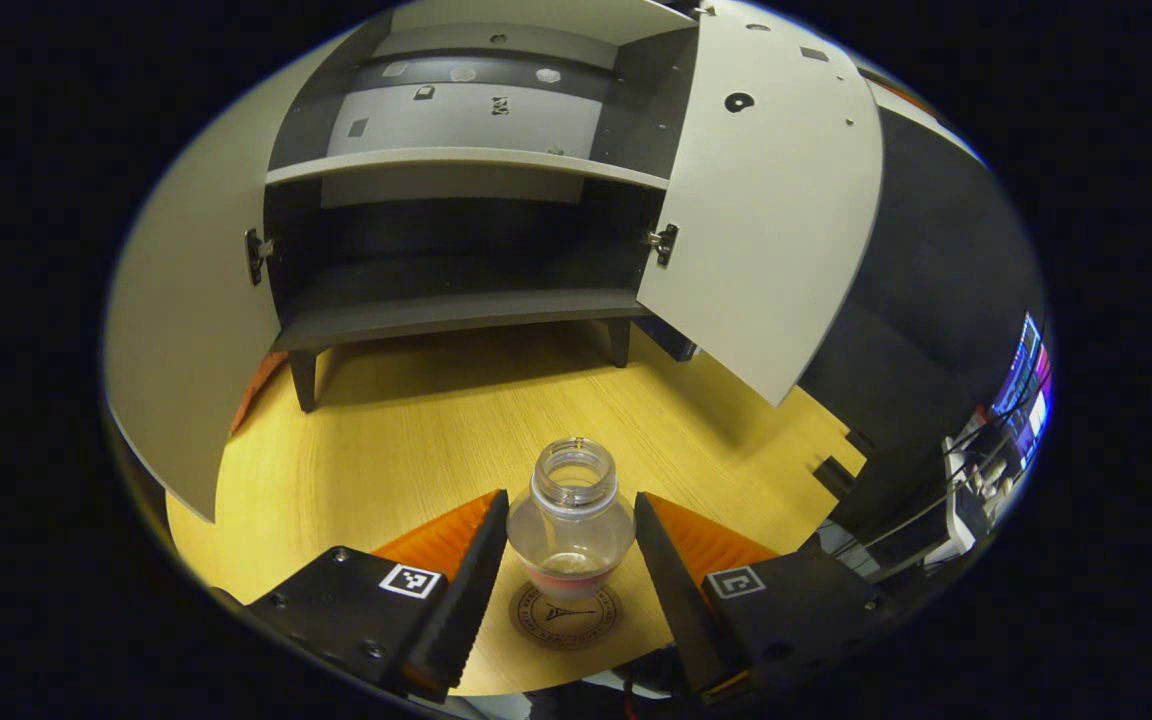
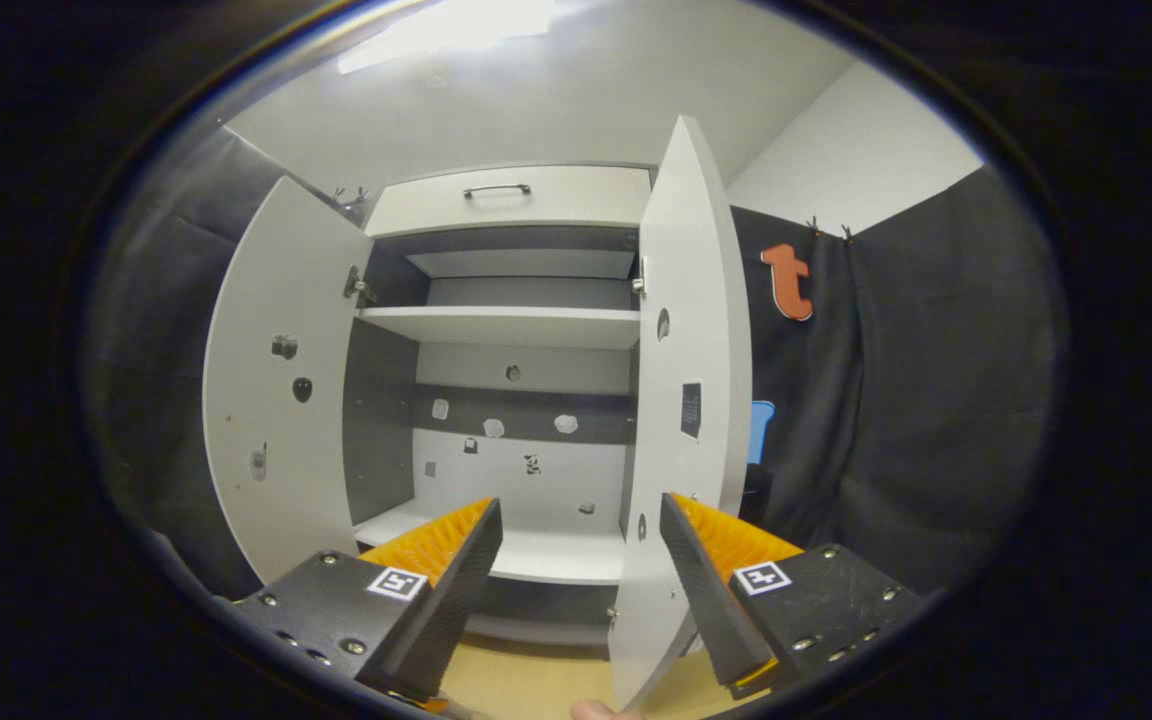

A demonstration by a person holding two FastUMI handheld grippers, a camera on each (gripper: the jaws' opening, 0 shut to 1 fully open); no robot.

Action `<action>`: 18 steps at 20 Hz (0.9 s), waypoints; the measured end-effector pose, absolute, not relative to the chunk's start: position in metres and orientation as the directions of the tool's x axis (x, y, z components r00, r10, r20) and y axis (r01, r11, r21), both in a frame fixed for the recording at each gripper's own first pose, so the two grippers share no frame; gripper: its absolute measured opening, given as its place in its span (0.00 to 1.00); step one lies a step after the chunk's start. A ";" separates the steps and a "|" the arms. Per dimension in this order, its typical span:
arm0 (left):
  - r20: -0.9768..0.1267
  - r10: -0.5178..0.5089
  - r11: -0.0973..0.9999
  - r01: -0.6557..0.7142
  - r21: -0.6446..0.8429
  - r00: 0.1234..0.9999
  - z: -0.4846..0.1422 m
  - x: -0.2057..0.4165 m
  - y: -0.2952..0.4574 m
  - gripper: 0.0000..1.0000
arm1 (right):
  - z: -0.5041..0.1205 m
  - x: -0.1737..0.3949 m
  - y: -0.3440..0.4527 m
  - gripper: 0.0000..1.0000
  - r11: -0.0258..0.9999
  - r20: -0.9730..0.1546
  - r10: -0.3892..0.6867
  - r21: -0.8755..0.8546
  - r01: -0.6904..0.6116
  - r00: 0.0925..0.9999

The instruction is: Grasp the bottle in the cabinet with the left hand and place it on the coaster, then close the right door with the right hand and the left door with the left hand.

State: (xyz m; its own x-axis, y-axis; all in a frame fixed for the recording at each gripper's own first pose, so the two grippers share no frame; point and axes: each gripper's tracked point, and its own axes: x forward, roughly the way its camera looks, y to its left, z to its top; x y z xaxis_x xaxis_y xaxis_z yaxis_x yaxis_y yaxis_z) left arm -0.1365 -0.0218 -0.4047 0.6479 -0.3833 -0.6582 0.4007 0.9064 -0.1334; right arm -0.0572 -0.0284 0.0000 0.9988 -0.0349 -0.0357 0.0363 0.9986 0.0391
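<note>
Bottle [image 1: 570, 520] is sitting on the coaster [image 1: 565, 616], left gripper [image 1: 570, 560] spread clear of it. Right gripper [image 2: 581, 560] is hovering open, framing the right door [image 2: 686, 400] for closing.

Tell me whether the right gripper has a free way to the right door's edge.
Probably yes: the right gripper is open, and the right door stands edge-on just ahead between its fingers, nothing between them.

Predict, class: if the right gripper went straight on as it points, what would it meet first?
Probably the right door's edge, standing open between the right gripper's fingers; depth is unclear.
</note>
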 end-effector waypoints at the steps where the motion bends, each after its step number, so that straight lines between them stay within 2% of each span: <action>1: -0.660 -0.391 0.900 0.418 -0.127 0.642 -0.403 -0.139 -0.023 0.82 | -0.001 -0.057 -0.028 0.93 0.998 -0.037 -0.032 0.043 0.034 0.999; 4: -0.687 -0.401 0.886 0.448 -0.122 0.606 -0.409 -0.151 -0.023 0.81 | -0.004 -0.055 -0.027 0.93 0.998 -0.040 -0.027 0.055 0.029 0.999; 5: -0.694 -0.403 0.883 0.452 -0.125 0.596 -0.411 -0.155 -0.023 0.82 | -0.005 -0.055 -0.028 0.96 0.998 -0.040 -0.027 0.056 0.029 0.999; 8: -0.705 -0.404 0.882 0.453 -0.131 0.583 -0.417 -0.160 -0.025 0.82 | -0.006 -0.054 -0.029 0.93 0.998 -0.045 -0.029 0.059 0.032 0.999; 9: -0.712 -0.399 0.883 0.452 -0.128 0.578 -0.418 -0.161 -0.024 0.82 | -0.008 -0.054 -0.030 0.96 0.998 -0.045 -0.031 0.061 0.034 0.998; 12: -0.712 -0.397 0.883 0.452 -0.125 0.579 -0.420 -0.162 -0.023 0.82 | -0.009 -0.055 -0.031 0.93 0.997 -0.049 -0.033 0.064 0.036 0.998; 18: -0.720 -0.397 0.884 0.448 -0.134 0.569 -0.421 -0.165 -0.021 0.82 | -0.011 -0.052 -0.031 0.95 0.997 -0.053 -0.031 0.069 0.035 0.998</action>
State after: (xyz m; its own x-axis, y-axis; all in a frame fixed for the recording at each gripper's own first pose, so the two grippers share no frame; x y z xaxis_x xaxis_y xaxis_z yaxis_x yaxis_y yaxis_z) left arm -0.1645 -0.0214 -0.4206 0.5694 -0.3973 -0.7197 0.4478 0.8841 -0.1337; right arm -0.0524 -0.0308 -0.0112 0.9981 -0.0311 -0.0531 0.0347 0.9970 0.0694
